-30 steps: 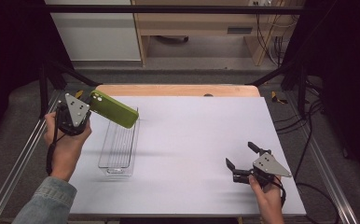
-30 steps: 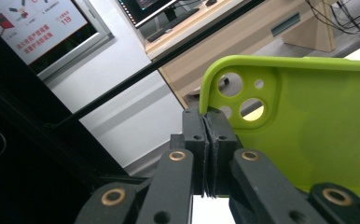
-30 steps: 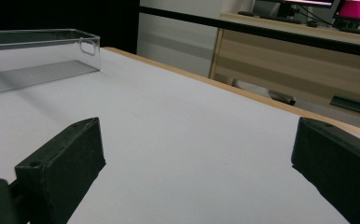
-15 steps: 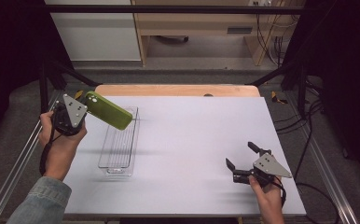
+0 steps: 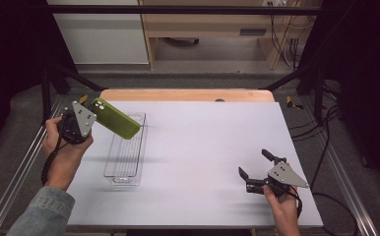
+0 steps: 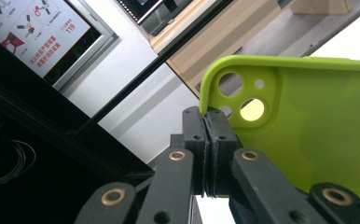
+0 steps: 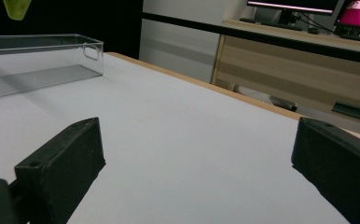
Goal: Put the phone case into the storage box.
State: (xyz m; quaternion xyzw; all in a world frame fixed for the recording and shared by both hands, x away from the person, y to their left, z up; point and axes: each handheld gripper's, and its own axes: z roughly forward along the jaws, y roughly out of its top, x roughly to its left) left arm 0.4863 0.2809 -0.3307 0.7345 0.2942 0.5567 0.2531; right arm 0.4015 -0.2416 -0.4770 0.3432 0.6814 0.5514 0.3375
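Left gripper (image 5: pixel 90 119) pinches green phone case (image 5: pixel 116 119) by its thin edge at upper left over clear tray (image 5: pixel 125 152), so it may slip; right gripper (image 5: pixel 257 168) gapes empty.

Phone case (image 5: pixel 115 118): lime green, plain, no pattern; camera cutouts show pale light through in left gripper view.
Tray (image 5: pixel 126 153): clear plastic, fine ribbed lines on floor.
Table (image 5: pixel 212 147): pale lavender-white top, light wood edge at far side.
Left gripper (image 6: pixel 205 122): black jaws, brass-coloured rivets; grey plate on top.
Right gripper (image 5: pixel 257 164): black jaws, grey plate.
Sleeve (image 5: pixel 40 214): blue denim.
Poster (image 6: pixel 33 28): white, red figures and print.
Frame rails (image 5: pixel 15 172): silver metal.
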